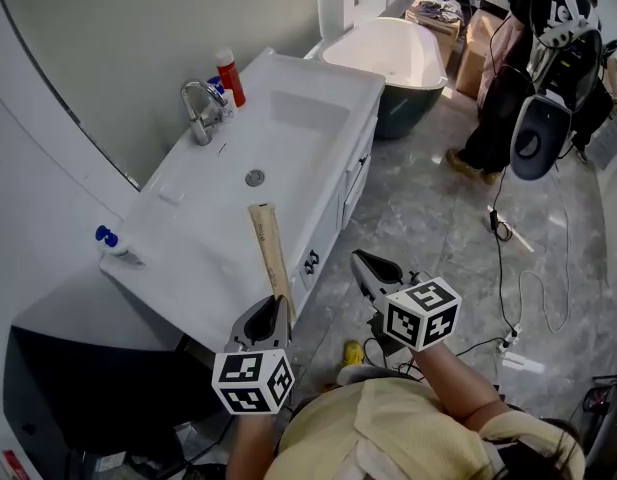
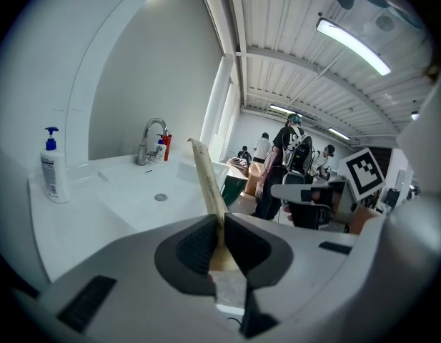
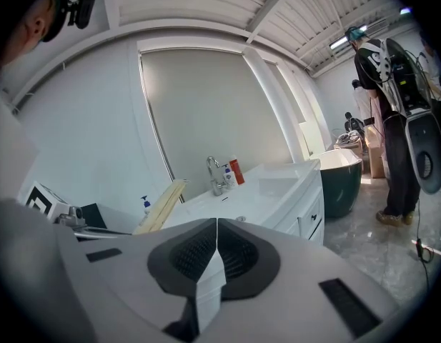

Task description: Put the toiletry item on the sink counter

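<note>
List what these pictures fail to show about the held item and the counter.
- The tan flat item: kind and print unreadable, too small in every view.
- Its near end: hidden inside the left gripper, left gripper view.
- Its gap above the sink counter: head view looks down, cannot tell.
- Labels on red bottle and pump bottle: too small.

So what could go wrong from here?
The left gripper pinches the long tan item only at its near end, so it might swing or slip out. It points over the basin, so it may land there instead of on the flat counter. Its far end could also knock the pump bottle.
</note>
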The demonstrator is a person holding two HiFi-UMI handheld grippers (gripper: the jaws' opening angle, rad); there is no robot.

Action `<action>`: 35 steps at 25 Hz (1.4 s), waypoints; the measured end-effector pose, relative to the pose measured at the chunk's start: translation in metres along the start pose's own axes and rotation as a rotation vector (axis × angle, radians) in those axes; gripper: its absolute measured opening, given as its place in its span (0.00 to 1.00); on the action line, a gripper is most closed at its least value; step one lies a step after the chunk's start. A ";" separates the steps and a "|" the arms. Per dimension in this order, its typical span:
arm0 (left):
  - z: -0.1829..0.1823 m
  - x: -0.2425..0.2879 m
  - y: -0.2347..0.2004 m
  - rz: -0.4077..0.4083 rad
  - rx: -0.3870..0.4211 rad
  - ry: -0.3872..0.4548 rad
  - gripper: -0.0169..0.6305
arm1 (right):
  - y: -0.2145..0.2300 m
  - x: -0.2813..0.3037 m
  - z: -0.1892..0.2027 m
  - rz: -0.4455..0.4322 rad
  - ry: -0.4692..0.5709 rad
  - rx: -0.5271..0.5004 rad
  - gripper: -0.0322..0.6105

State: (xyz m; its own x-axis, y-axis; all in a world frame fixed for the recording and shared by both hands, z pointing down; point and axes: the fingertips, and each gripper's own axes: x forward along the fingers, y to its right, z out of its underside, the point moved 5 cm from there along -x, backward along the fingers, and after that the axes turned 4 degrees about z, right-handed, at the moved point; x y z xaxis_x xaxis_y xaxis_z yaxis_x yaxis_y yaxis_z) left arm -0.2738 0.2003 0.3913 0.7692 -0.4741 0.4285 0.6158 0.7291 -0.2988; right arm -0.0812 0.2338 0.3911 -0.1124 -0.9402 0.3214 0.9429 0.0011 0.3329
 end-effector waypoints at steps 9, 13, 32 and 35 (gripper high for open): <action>-0.011 0.049 0.007 -0.024 -0.001 -0.021 0.13 | 0.041 0.018 -0.011 -0.033 -0.027 -0.009 0.09; -0.015 0.069 0.013 -0.028 -0.007 -0.010 0.13 | 0.060 0.027 -0.011 -0.036 -0.037 -0.002 0.09; -0.054 0.137 -0.017 -0.078 -0.005 -0.037 0.13 | 0.102 0.082 -0.044 -0.085 -0.064 0.023 0.09; -0.063 0.155 -0.026 -0.078 -0.010 -0.035 0.13 | 0.109 0.100 -0.052 -0.090 -0.072 0.008 0.09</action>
State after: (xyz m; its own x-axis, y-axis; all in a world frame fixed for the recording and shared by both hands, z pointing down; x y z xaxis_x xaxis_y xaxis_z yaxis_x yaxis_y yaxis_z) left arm -0.1601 0.0766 0.4119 0.7126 -0.5115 0.4802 0.6754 0.6855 -0.2719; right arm 0.0263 0.1225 0.4131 -0.2188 -0.9096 0.3531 0.9254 -0.0788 0.3706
